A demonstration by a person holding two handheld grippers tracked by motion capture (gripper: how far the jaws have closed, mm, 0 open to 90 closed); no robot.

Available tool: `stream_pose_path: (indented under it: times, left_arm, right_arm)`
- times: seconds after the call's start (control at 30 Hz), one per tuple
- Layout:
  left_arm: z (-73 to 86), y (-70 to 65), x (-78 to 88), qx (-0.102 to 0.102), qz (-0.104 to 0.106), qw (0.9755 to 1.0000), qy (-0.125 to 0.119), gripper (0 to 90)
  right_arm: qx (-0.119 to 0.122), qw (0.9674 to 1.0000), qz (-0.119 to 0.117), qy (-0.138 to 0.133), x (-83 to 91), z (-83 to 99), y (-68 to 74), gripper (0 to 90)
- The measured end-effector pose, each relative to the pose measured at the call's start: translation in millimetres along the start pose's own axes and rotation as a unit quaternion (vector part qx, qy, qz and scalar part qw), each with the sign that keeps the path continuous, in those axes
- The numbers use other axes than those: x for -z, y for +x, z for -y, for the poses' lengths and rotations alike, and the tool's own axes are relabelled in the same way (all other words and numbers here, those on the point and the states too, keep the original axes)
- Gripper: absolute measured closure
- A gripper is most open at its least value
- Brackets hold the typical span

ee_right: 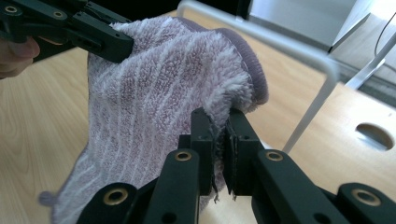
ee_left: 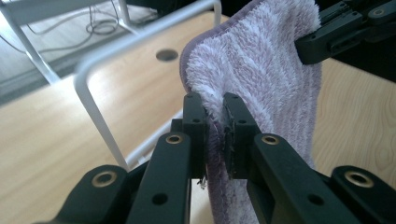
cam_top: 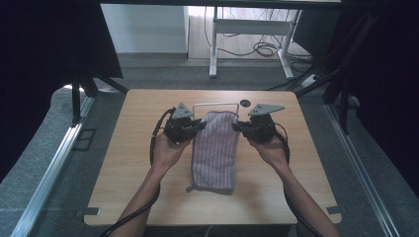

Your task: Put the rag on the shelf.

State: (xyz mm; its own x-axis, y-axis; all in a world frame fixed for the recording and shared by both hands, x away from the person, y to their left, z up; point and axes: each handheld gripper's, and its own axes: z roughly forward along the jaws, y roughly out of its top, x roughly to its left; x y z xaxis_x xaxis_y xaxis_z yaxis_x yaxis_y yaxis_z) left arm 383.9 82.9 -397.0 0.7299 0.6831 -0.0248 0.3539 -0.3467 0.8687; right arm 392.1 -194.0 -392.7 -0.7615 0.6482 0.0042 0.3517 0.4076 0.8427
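Observation:
A pink-and-white striped towel [cam_top: 215, 150] hangs by its far end over the wooden table [cam_top: 128, 163], its near end still lying on the tabletop. My left gripper [cam_top: 200, 124] is shut on the towel's left far edge [ee_left: 212, 116]. My right gripper [cam_top: 236, 126] is shut on the towel's right far edge [ee_right: 219, 122]. Each gripper view shows the other gripper pinching the opposite corner. A white wire rack [cam_top: 216, 104] stands just behind the towel's raised end, also seen as a white rack [ee_left: 100, 107] and a white rack [ee_right: 308, 60].
A round hole [cam_top: 245, 103] is cut in the tabletop behind the rack. A white desk frame with cables [cam_top: 247, 29] stands on the floor beyond the table. Dark curtains hang at both sides, and metal rails run along the floor.

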Motion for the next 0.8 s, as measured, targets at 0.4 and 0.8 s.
stream_pose_path:
  times: [0.4, 0.8]
  left_arm:
    - [-45.7, 7.7, 10.3, -0.021, -0.027, 0.9992, -0.02, 81.0]
    - [-93.0, 23.5, 19.9, -0.024, -0.044, 0.9983, -0.031, 80.7]
  right_arm:
    - [0.007, 0.999, 0.021, -0.039, 19.3, -46.0, -14.3, 83.6]
    - [0.018, 0.9967, 0.046, -0.065, 28.7, -88.5, -27.1, 83.5]
